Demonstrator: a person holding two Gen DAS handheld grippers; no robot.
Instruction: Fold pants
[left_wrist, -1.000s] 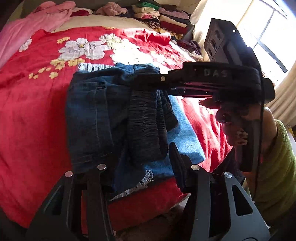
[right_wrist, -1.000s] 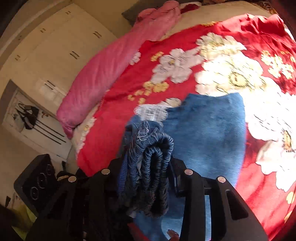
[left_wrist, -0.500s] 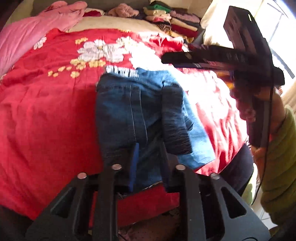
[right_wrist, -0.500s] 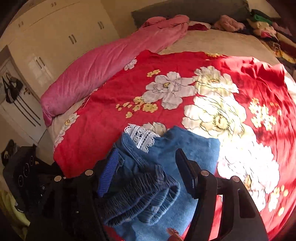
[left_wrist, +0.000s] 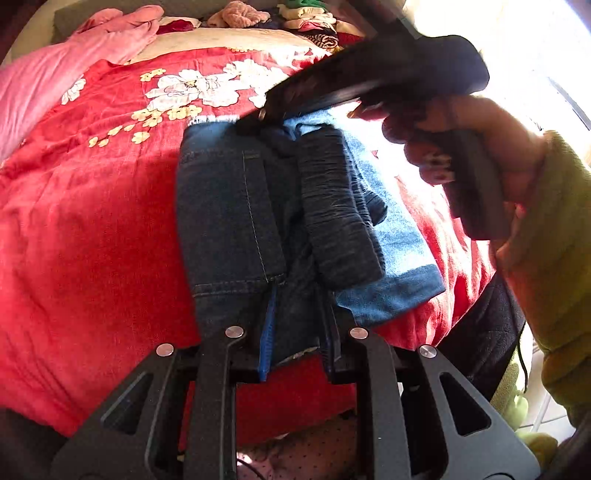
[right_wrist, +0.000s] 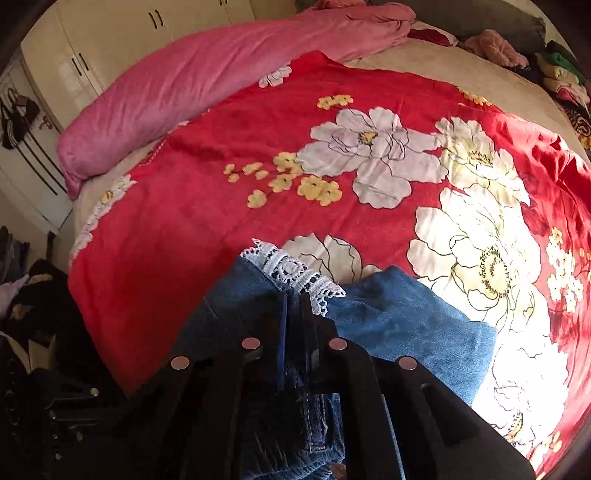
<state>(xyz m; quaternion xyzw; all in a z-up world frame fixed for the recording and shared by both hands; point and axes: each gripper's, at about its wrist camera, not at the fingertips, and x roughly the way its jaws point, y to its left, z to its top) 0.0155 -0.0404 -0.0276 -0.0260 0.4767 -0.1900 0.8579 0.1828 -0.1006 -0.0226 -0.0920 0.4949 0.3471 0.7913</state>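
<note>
Moved in since the earlier frame, right claw (right_wrist: 293, 332) and left claw (left_wrist: 295, 328) both clamped on dark-blue denim pants (left_wrist: 236, 214), folded small on red floral bedspread (right_wrist: 207, 206); final tidying seemingly left.

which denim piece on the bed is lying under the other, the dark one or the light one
The light blue denim. It lies flat on the red blanket; the dark jeans sit on top.

Left claw (left_wrist: 299, 314), wide open 1 s ago, now nearly closed on the near edge of the dark blue denim pants (left_wrist: 236, 221). Right claw (right_wrist: 293, 332) dropped the waistband bundle, came back down, pinching the far fold.
</note>
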